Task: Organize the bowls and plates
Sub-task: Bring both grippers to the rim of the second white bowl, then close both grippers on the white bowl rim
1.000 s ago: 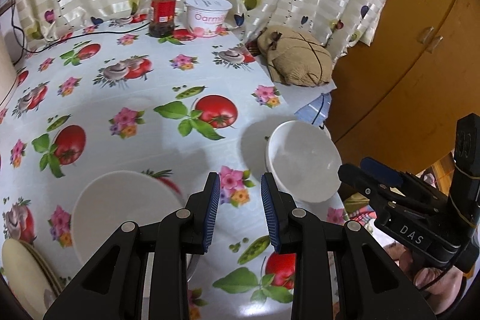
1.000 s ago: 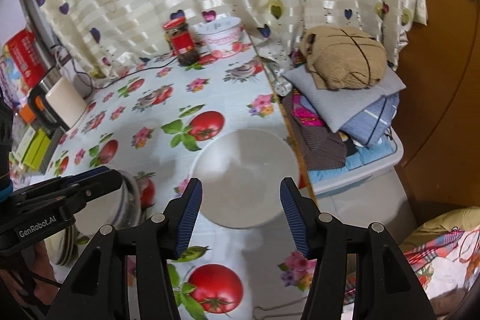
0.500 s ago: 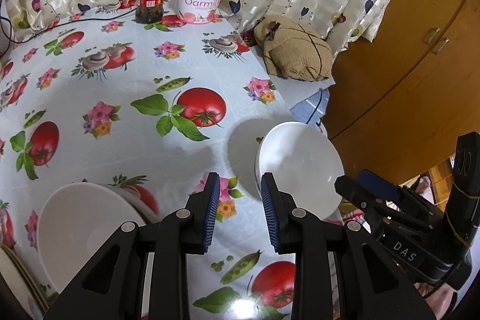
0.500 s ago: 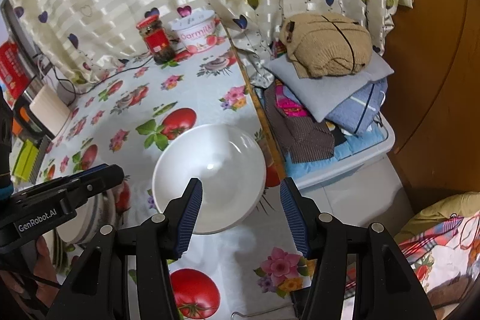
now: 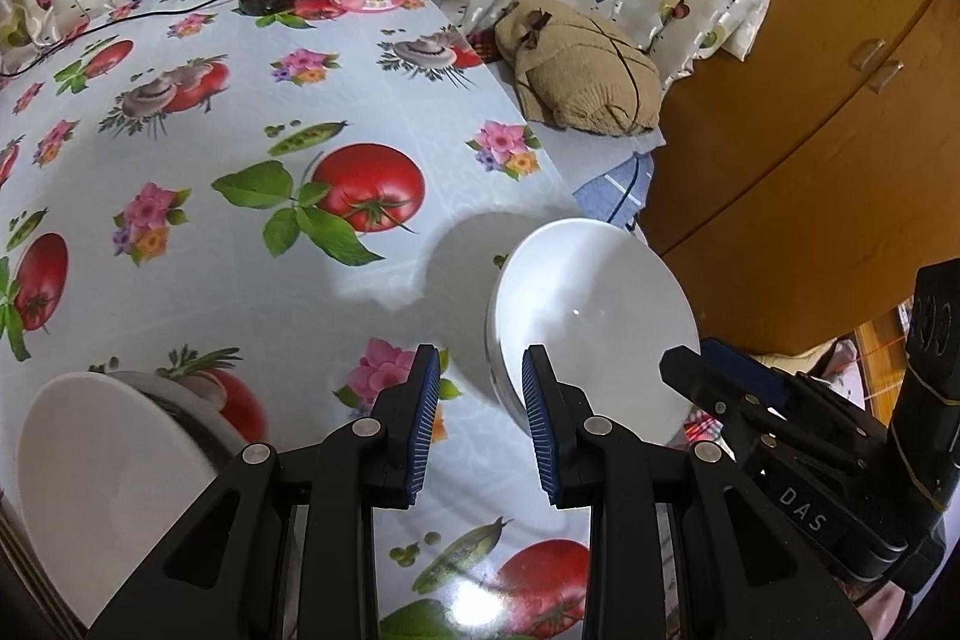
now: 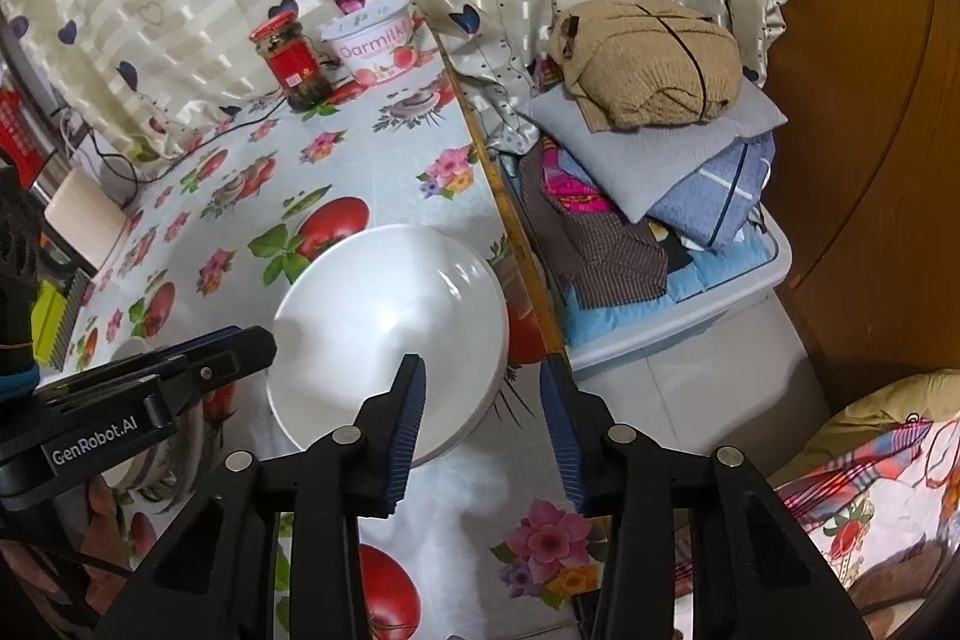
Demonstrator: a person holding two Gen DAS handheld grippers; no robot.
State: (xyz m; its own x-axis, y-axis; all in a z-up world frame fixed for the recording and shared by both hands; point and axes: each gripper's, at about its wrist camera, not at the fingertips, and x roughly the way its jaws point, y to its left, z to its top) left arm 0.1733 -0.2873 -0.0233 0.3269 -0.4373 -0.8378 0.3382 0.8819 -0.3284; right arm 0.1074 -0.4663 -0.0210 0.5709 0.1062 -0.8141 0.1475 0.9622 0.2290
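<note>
The right gripper (image 6: 483, 424) had just been narrowing its jaws, yet they stood apart, straddling the near rim of the white bowl (image 6: 390, 328) without the pads visibly pressing on it; the inner blue pad lay over the bowl's inside and the outer one hung beyond the rim. The left gripper (image 5: 477, 424) was also parted, only slightly, with nothing between its jaws, and the same bowl sat just ahead and to its right. To its lower left sat a second white bowl (image 5: 90, 466). Beyond the right gripper's outer jaw the table edge (image 6: 516, 244) ran very near the bowl, with stacked clothes (image 6: 648, 160) past it. The risk, as I judge it, was a thin bite on a smooth, curved rim: the bowl could tip or slide off that edge.
</note>
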